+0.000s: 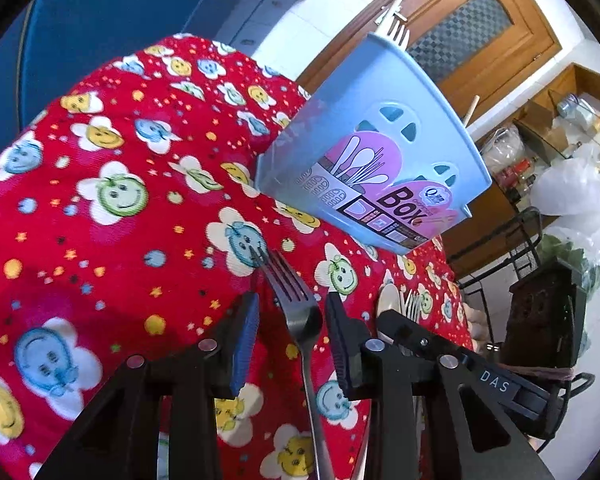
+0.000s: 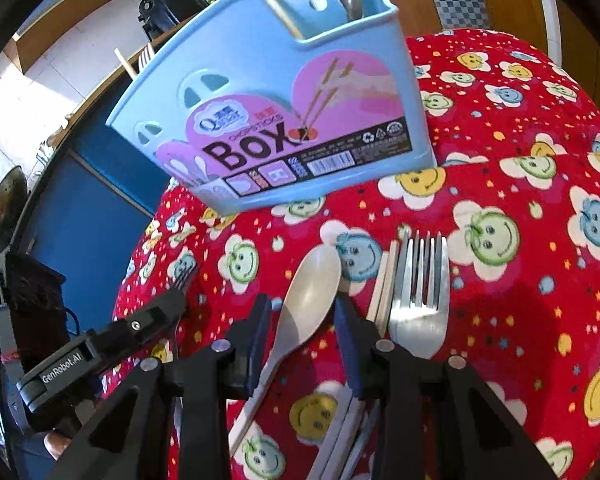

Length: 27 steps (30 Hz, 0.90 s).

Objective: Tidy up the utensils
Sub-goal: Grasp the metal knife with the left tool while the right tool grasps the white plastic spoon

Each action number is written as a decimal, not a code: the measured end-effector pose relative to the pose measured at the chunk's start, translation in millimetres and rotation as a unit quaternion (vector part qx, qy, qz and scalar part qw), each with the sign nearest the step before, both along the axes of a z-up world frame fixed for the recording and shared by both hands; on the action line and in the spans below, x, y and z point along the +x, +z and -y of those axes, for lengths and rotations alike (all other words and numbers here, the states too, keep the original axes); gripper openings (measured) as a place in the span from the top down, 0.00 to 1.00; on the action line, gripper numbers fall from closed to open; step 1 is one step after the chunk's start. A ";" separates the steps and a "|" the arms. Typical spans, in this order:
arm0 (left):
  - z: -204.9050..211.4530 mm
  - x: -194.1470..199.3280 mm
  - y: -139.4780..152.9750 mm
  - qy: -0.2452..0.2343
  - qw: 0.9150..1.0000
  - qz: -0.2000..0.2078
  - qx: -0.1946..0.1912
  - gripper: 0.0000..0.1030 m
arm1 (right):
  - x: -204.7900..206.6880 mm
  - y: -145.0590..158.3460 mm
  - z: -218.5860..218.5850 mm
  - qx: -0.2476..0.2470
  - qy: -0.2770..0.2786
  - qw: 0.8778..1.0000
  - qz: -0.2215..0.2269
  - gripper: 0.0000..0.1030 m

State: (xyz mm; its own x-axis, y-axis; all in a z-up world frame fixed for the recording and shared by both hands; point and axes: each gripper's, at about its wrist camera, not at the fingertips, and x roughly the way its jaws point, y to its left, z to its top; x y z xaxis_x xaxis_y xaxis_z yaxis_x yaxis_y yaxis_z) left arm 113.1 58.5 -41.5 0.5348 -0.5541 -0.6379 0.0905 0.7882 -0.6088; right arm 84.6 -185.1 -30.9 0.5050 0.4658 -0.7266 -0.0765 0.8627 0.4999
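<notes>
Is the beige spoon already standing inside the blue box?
No, the beige spoon lies flat on the red cloth, in front of the blue box and between the right gripper's fingers.

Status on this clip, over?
Left tongs open around dark fork. Right tongs open around spoon. Blue box ahead, path clear.

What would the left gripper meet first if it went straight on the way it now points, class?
The left gripper already has the dark fork between its open jaws, so it would slide along that fork toward its tines, then probably meet the red tablecloth. The blue utensil box stands farther on, to the right; depth is unclear.
</notes>
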 end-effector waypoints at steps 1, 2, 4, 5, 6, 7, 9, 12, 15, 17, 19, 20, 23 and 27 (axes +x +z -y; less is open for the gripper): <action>1.3 2.5 -0.4 -0.002 1.000 0.000 -0.002 0.68 | 2.4 -1.0 1.5 0.004 -0.002 1.000 0.000 0.67; 2.3 3.7 -0.2 -0.003 1.000 0.000 -0.002 0.71 | 4.1 -1.6 3.4 0.010 -0.004 1.000 0.000 0.68; 4.6 6.3 0.7 -0.012 1.000 0.001 -0.004 0.79 | 6.2 -3.2 6.2 0.010 -0.007 1.000 -0.002 0.76; 6.3 7.3 1.3 -0.017 1.000 0.001 -0.005 0.84 | 7.1 -4.1 7.1 0.006 -0.009 1.000 -0.002 0.84; 7.7 7.2 1.9 -0.021 1.000 0.002 -0.005 0.85 | 7.9 -5.0 8.8 0.007 -0.009 1.000 -0.001 0.89; 8.5 7.2 2.3 -0.024 1.000 0.003 -0.007 0.86 | 8.1 -5.4 9.8 0.012 -0.008 1.000 0.000 0.91; 8.7 6.3 2.6 -0.026 1.000 0.004 -0.009 0.87 | 6.7 -4.7 13.9 0.027 -0.010 1.000 0.005 0.92; 8.3 3.9 3.9 -0.025 1.000 0.008 -0.011 0.88 | -0.5 3.1 27.3 0.028 -0.011 0.999 0.021 0.93; 6.6 0.6 7.2 -0.023 1.000 0.014 -0.015 0.90 | -9.3 17.4 29.9 0.026 -0.010 0.998 0.047 0.94; 5.6 -3.2 12.1 -0.023 0.999 0.022 -0.015 0.92 | -17.2 31.0 30.5 0.015 -0.013 0.997 0.073 0.94; 5.5 -9.0 20.9 -0.021 0.999 0.041 -0.012 0.92 | -23.2 43.6 29.4 0.001 -0.017 0.995 0.099 0.94; 5.8 -11.7 25.3 -0.022 0.999 0.049 -0.010 0.92 | -26.9 49.4 32.2 -0.004 -0.019 0.994 0.109 0.94; 7.3 -21.5 41.0 -0.020 0.997 0.077 -0.003 0.94 | -37.8 67.6 37.9 -0.018 -0.031 0.989 0.141 0.94; 8.0 -30.8 59.0 -0.018 0.994 0.105 0.000 0.96 | -42.9 84.0 42.7 -0.029 -0.047 0.984 0.170 0.94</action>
State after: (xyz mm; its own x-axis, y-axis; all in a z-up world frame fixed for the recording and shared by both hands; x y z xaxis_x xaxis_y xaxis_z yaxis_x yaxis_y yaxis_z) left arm 82.4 50.5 17.5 0.6363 -0.5751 -0.5142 0.2437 0.7822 -0.5734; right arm 41.7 -227.8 53.1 0.7622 0.3688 -0.5320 -0.1501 0.9001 0.4090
